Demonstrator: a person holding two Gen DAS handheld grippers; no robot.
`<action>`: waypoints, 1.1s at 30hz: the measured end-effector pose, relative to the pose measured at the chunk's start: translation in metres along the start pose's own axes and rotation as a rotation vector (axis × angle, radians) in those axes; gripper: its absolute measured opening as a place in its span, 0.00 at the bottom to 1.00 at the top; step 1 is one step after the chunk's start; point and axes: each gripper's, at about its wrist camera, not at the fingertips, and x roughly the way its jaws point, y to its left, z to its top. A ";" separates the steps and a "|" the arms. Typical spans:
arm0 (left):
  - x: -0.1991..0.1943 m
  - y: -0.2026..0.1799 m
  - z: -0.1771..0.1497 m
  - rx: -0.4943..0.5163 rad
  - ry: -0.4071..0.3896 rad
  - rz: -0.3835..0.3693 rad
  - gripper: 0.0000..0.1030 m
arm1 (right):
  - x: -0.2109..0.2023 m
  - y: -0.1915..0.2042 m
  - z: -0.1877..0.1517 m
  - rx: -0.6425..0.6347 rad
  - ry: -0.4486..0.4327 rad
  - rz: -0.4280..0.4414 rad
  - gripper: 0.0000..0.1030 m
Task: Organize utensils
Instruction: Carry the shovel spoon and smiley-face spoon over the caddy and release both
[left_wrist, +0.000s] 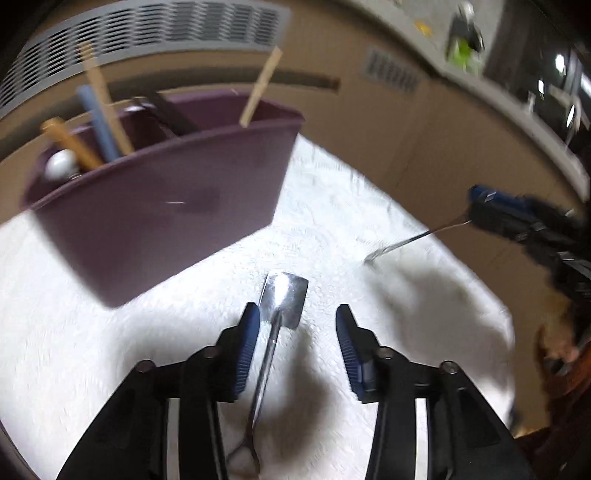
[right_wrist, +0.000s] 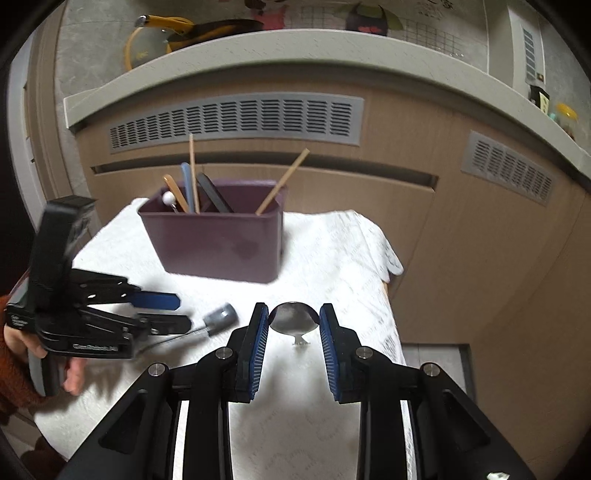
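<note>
A purple utensil bin (right_wrist: 218, 240) stands on a white towel (right_wrist: 332, 258) and holds chopsticks, a blue handle and other utensils; it also shows in the left wrist view (left_wrist: 159, 206). My left gripper (left_wrist: 295, 332) is open, with a flat metal spatula-like utensil (left_wrist: 282, 299) lying on the towel between its fingers, close to the left finger. My right gripper (right_wrist: 293, 325) has a metal spoon (right_wrist: 293, 319) between its fingers, the bowl pointing forward. In the left wrist view the right gripper (left_wrist: 476, 210) holds the spoon (left_wrist: 406, 242) by its handle.
Wooden cabinet fronts with grey vents (right_wrist: 236, 122) rise behind the towel. A grey counter edge (right_wrist: 295, 48) runs above them with items on top. The towel's right edge (right_wrist: 388, 258) drops off the surface.
</note>
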 end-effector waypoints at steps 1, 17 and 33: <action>0.006 -0.005 0.002 0.023 0.012 0.020 0.43 | 0.000 -0.002 -0.002 0.004 0.004 0.002 0.25; 0.050 -0.022 0.019 0.072 0.110 0.174 0.41 | -0.005 -0.004 -0.012 -0.026 -0.032 -0.019 0.25; -0.103 -0.013 -0.026 -0.182 -0.394 0.147 0.32 | -0.029 0.013 0.006 -0.039 -0.047 -0.005 0.25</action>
